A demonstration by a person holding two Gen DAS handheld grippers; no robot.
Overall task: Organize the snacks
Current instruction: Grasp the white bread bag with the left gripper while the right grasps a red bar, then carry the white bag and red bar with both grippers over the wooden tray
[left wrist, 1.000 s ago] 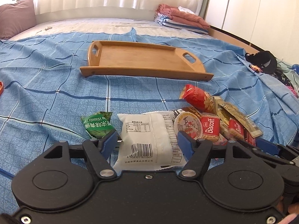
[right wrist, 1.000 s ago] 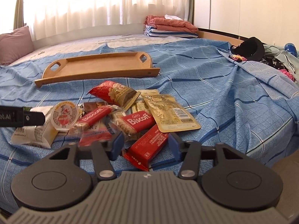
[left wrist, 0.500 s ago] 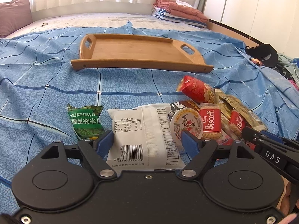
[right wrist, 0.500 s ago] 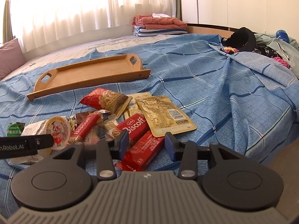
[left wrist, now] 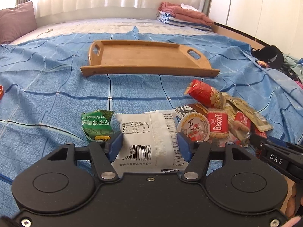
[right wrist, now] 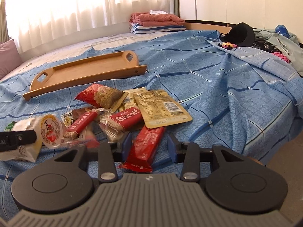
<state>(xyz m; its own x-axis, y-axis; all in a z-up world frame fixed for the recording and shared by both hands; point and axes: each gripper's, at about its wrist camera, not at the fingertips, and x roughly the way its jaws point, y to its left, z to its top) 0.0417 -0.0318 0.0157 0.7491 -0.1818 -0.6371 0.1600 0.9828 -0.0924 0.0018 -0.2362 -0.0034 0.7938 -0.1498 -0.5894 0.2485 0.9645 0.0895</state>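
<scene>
A white packet with a barcode (left wrist: 149, 132) lies on the blue bedsheet between the blue pads of my left gripper (left wrist: 150, 147); the jaws are closing and squeeze its sides. In the right wrist view a red bar (right wrist: 149, 141) lies between the fingers of my right gripper (right wrist: 149, 145). Those jaws are closing too, with a sliver of sheet still showing beside the right pad. Beside them is a pile with Biscoff packs (right wrist: 126, 117), a round jelly cup (left wrist: 194, 126), a red nut bag (left wrist: 205, 92), a tan pouch (right wrist: 161, 107) and a green wasabi pack (left wrist: 97, 123). The wooden tray (left wrist: 147, 70) stands behind, with nothing in it.
Folded towels (left wrist: 185, 19) lie at the far right of the bed and a pink pillow (left wrist: 17, 22) at the far left. A black cap (right wrist: 244, 34) and loose clothes (right wrist: 280, 45) sit at the right. The sheet drops off the bed edge on the right (right wrist: 265, 124).
Both grippers' jaws have narrowed: the left onto the white packet, the right around the red bar. The right gripper edged forward over the bar. The left gripper stayed put.
</scene>
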